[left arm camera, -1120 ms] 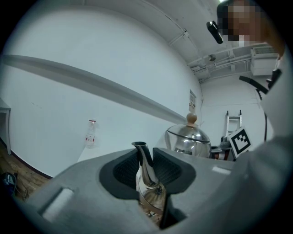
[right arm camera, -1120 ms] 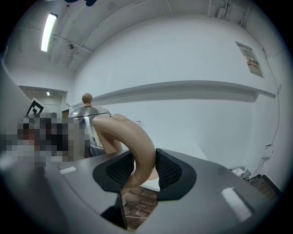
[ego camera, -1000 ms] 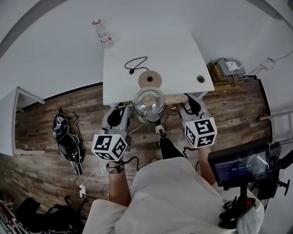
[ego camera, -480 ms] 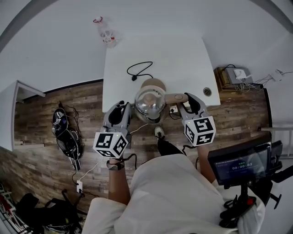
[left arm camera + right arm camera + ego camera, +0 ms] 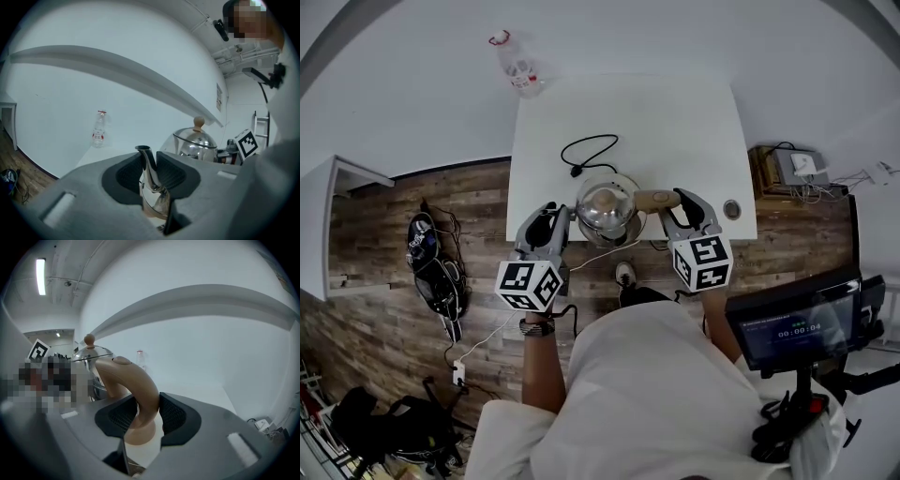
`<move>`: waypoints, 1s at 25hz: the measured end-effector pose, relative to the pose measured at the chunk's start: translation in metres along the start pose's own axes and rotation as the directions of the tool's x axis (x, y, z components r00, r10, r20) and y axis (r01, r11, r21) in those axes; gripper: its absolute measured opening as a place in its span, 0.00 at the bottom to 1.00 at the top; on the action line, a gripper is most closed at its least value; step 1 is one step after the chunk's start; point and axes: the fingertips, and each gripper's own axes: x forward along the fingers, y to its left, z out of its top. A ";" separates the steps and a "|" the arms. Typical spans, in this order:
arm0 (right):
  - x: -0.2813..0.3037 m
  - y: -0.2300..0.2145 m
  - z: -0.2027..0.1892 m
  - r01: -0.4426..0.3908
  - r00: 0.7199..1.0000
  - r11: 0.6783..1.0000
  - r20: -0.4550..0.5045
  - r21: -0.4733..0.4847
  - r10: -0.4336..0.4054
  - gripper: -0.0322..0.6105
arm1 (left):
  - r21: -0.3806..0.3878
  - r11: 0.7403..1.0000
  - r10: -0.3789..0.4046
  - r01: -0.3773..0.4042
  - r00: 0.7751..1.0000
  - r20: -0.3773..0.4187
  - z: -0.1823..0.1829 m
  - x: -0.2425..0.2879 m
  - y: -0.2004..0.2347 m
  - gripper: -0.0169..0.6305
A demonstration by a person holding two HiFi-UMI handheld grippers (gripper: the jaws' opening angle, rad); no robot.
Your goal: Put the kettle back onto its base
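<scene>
The steel kettle [image 5: 605, 208], with a tan knob on its lid, hangs over the near part of the white table [image 5: 675, 122]. My left gripper [image 5: 561, 220] is shut on the kettle's thin steel spout [image 5: 149, 168]. My right gripper [image 5: 677, 203] is shut on the curved tan handle [image 5: 136, 380]. The domed body shows in the left gripper view [image 5: 194, 145] and in the right gripper view [image 5: 91, 357]. The round tan base is hidden beneath the kettle. Its black cord [image 5: 591, 148] loops out behind. I cannot tell whether kettle and base touch.
A plastic bottle [image 5: 517, 70] stands beyond the table's far left corner. The table has a cable hole [image 5: 731, 208] near its right front corner. A screen on a stand [image 5: 787, 328] stands to my right, and a dark bag [image 5: 427, 267] lies on the wood floor to my left.
Both grippers carried the kettle away from me, from the table's front edge inward over the table. The tan base, visible behind the kettle earlier, is now covered by it.
</scene>
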 end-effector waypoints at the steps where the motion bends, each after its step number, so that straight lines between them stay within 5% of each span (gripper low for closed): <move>1: 0.006 -0.002 -0.001 -0.005 1.000 1.000 -0.006 0.001 0.005 0.28 | -0.002 1.000 0.004 -0.004 1.000 -0.006 -0.001 0.005 0.004 0.18; 25: 0.085 -0.035 -0.073 -0.055 0.985 0.998 -0.164 0.025 0.059 0.28 | -0.061 0.996 0.056 -0.066 0.985 -0.161 -0.076 0.074 0.046 0.17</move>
